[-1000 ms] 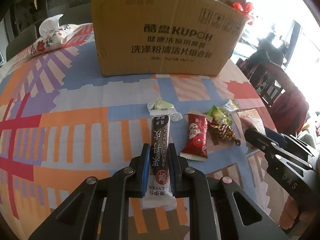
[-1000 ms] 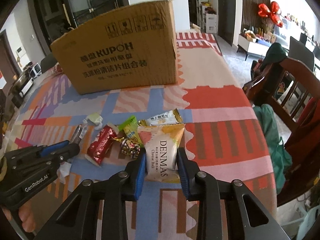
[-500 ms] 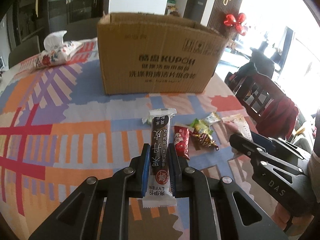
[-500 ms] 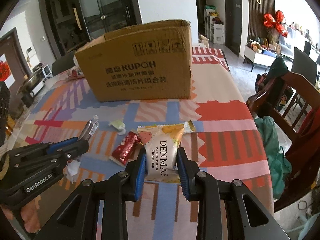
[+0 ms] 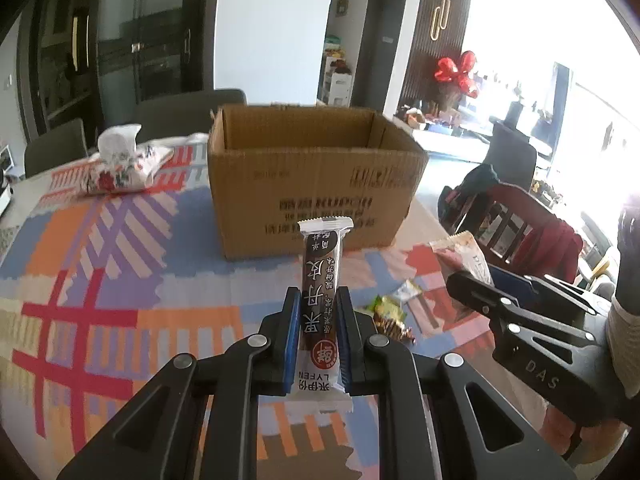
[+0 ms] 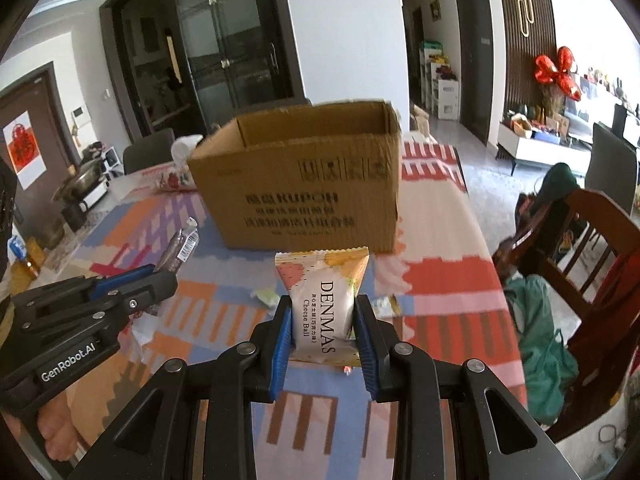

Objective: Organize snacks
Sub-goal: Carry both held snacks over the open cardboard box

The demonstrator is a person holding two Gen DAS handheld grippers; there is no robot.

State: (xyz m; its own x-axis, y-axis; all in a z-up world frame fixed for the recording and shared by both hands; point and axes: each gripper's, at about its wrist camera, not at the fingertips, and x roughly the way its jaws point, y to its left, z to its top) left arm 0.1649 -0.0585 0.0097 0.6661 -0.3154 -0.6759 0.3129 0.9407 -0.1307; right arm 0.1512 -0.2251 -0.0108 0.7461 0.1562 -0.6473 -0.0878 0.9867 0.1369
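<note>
My left gripper (image 5: 318, 300) is shut on a long brown snack bar (image 5: 321, 276) and holds it upright above the table. My right gripper (image 6: 323, 308) is shut on a white DENMAS cheese ball packet (image 6: 323, 300), also lifted. An open cardboard box (image 5: 316, 176) stands ahead on the table; it also shows in the right wrist view (image 6: 304, 188). Its inside looks empty where visible. The right gripper (image 5: 472, 284) appears at the right of the left wrist view, the left gripper (image 6: 160, 276) at the left of the right wrist view. Small loose snacks (image 5: 390, 312) lie on the tablecloth.
A patterned tissue pack (image 5: 120, 160) lies left of the box. The table has a striped multicolour cloth (image 5: 100, 272). A wooden chair (image 6: 580, 264) with clothing stands at the table's right edge. A small green-white wrapper (image 6: 266, 296) lies on the cloth.
Both grippers have risen from the table with their snacks; the box's open top has come into view and the loose snacks lie lower in view.
</note>
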